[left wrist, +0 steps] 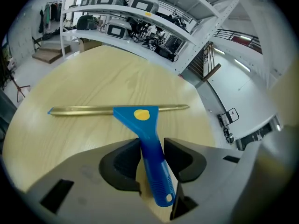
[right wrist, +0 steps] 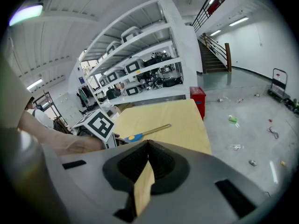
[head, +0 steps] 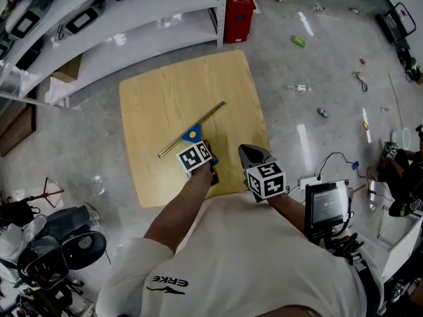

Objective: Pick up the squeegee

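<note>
Near the edge of the square, pale wooden table [head: 165, 91] that is closest to the person lies the squeegee [left wrist: 140, 121]. It is a flat blue plastic tool with a long, thin, gold metal bar [left wrist: 84, 110] across its top and a round yellow dot [left wrist: 141, 114] on its wide part. It lies flat on the wood. Its bar runs across in front of the left gripper [left wrist: 150, 146]. Its ribbed blue handle [left wrist: 156, 171] points straight back at that gripper, toward the person's edge of the table. The handle sits right between the two dark, rough pads [left wrist: 122, 161]. The jaws are partly closed around it. One pad looks to touch the handle's side and the other leaves a thin gap, so I judge the squeeze is not tight and the tool is not lifted. The right gripper [right wrist: 148, 146] hangs by the table's close right corner, off to the side of the squeegee, with its jaws pressed together and nothing in them. To lift, the left jaws need to close the last little bit on the smooth, narrow handle. The long bar could tip to one side.
</note>
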